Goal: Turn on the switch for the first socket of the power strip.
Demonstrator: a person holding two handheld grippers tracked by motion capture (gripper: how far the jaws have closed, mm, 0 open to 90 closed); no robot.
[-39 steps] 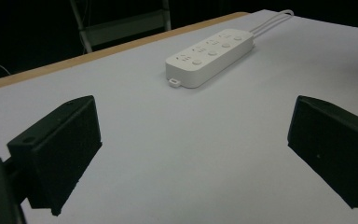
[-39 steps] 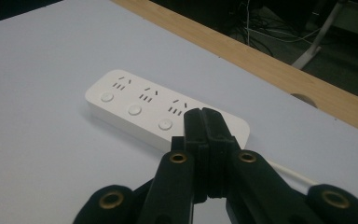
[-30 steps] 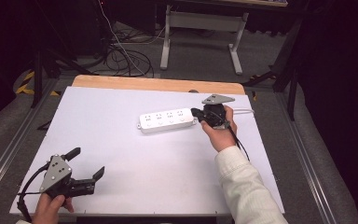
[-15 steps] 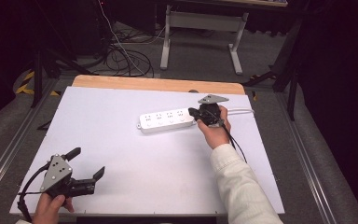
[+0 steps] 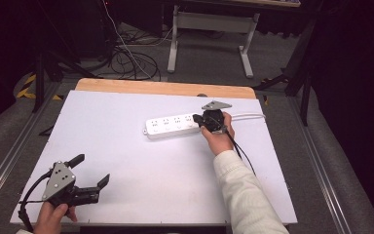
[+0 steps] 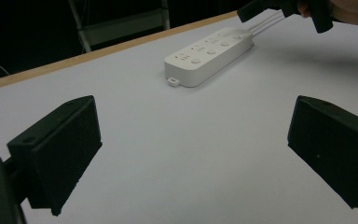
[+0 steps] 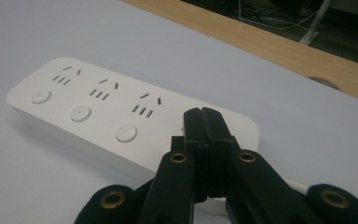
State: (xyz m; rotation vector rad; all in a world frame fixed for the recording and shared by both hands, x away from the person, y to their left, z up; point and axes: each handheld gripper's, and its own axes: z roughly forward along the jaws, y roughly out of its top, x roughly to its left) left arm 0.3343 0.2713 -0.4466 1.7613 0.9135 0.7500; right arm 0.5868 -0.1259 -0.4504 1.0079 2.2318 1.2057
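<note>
A white power strip with several sockets and round buttons lies flat at the middle right of the white table. It also appears in the left gripper view and the right gripper view. My right gripper is shut with nothing between its jaws, and its tips hover over the strip's cable end, hiding what lies beneath. The strip's white cable runs off to the right. My left gripper rests open near the table's front left corner, far from the strip, its jaws wide apart.
A wooden edge borders the far side of the table. Beyond it stand a metal desk frame and loose black cables on the floor. Metal rails run along both sides of the table.
My right gripper has shifted a little to the left, from beside the strip's cable end to over it. The left gripper has stayed where it was.
</note>
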